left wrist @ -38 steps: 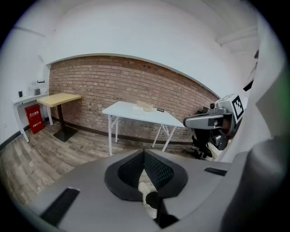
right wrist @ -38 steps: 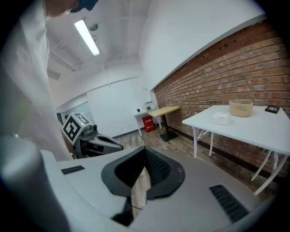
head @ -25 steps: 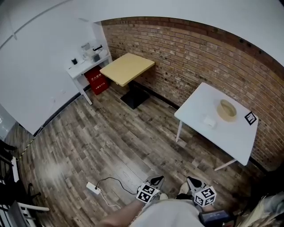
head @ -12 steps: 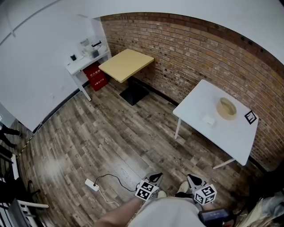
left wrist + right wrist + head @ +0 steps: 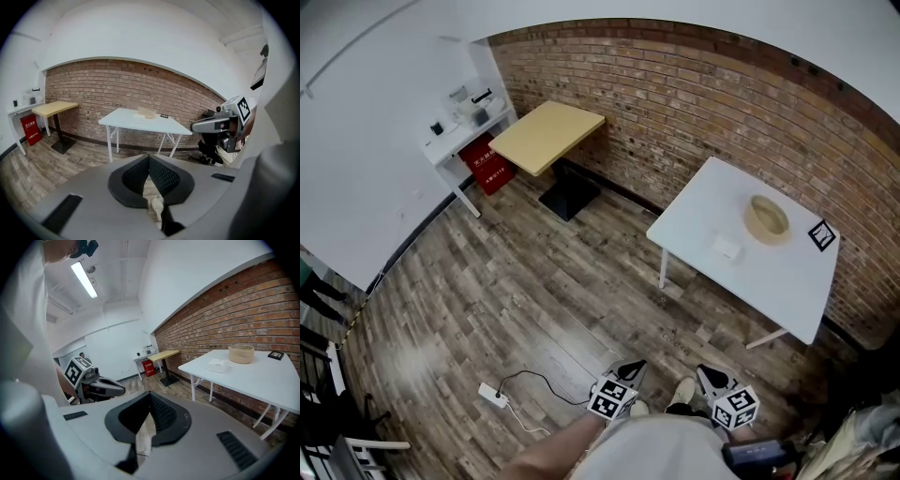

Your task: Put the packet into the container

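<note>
My left claw has its jaws pressed together, tip to tip, with nothing between them. My right claw is the same: closed and empty. I hold both low in front of my body, above the wooden floor. They point towards the white table, which stands well apart from them by the brick wall.

The packet, small, white and flat, lies on that table near its middle. The round container stands just beside it on the wall side. As far as I can tell the two do not touch. From above I see nothing inside the container. A black-and-white marker card lies near the table's far edge, beyond the container.

By my reckoning the task has not really begun: the packet is untouched and neither claw is near it. All the work is left. I must get within reach of the table, spread one claw, pinch the packet, lift it across the short gap and let it go inside the container.
</note>
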`<action>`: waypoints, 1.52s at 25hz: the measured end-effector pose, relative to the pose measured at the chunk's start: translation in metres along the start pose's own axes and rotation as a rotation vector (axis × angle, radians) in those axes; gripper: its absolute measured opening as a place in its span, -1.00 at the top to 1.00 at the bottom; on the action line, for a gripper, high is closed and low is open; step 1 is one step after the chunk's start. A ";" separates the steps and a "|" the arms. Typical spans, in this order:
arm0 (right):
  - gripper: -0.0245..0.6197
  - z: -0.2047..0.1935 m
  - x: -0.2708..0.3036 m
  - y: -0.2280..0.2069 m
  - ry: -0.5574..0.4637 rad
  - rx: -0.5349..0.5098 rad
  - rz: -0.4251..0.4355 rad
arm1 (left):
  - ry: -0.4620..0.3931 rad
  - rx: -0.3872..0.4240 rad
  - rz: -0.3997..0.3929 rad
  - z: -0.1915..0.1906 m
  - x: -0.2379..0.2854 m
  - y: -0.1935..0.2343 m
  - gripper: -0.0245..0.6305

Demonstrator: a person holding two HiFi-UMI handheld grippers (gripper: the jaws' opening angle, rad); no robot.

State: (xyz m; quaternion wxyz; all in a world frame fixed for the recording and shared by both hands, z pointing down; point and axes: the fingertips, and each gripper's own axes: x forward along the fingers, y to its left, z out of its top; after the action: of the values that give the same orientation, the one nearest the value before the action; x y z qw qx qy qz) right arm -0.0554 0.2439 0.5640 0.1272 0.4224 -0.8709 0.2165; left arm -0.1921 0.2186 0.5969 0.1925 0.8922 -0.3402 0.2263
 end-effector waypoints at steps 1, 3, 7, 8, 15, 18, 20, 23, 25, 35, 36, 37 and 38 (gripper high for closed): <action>0.90 0.001 -0.001 -0.006 -0.001 0.004 -0.005 | 0.002 0.004 -0.006 0.004 0.005 -0.002 0.90; 0.90 0.005 -0.003 -0.017 -0.004 0.017 -0.014 | 0.005 0.012 -0.014 0.012 0.015 -0.005 0.90; 0.90 0.013 0.000 -0.034 -0.015 0.023 -0.001 | 0.021 0.024 -0.012 0.024 0.032 -0.007 0.90; 0.90 0.015 0.002 -0.039 -0.018 0.023 0.006 | 0.024 0.026 -0.010 0.027 0.035 -0.008 0.90; 0.90 0.032 0.010 -0.075 -0.019 0.032 0.021 | 0.040 0.026 0.004 0.048 0.061 -0.010 0.90; 0.90 0.041 0.016 -0.093 -0.016 0.026 0.029 | 0.036 0.019 0.019 0.062 0.075 -0.008 0.90; 0.90 0.045 0.018 -0.108 -0.009 0.024 0.037 | 0.033 0.013 0.032 0.072 0.086 -0.009 0.90; 0.90 0.047 0.018 -0.128 -0.002 0.028 0.047 | 0.036 0.008 0.044 0.081 0.103 -0.014 0.90; 0.90 0.052 0.017 -0.140 -0.007 0.029 0.056 | 0.039 0.010 0.053 0.089 0.113 -0.015 0.90; 0.90 0.057 0.014 -0.176 -0.014 0.073 0.064 | 0.061 -0.006 0.106 0.111 0.130 -0.015 0.90; 0.90 0.057 0.015 -0.177 -0.016 0.078 0.064 | 0.064 -0.007 0.107 0.111 0.130 -0.014 0.90; 0.90 0.057 0.017 -0.178 -0.018 0.080 0.064 | 0.064 -0.006 0.108 0.113 0.131 -0.012 0.90; 0.90 0.058 0.020 -0.180 -0.019 0.080 0.063 | 0.062 -0.004 0.108 0.115 0.133 -0.010 0.90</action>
State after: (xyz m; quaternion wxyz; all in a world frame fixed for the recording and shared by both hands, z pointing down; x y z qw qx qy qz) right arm 0.0725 0.1033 0.5702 0.0950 0.4018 -0.8755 0.2512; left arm -0.0654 0.0990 0.5720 0.1922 0.8646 -0.3824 0.2634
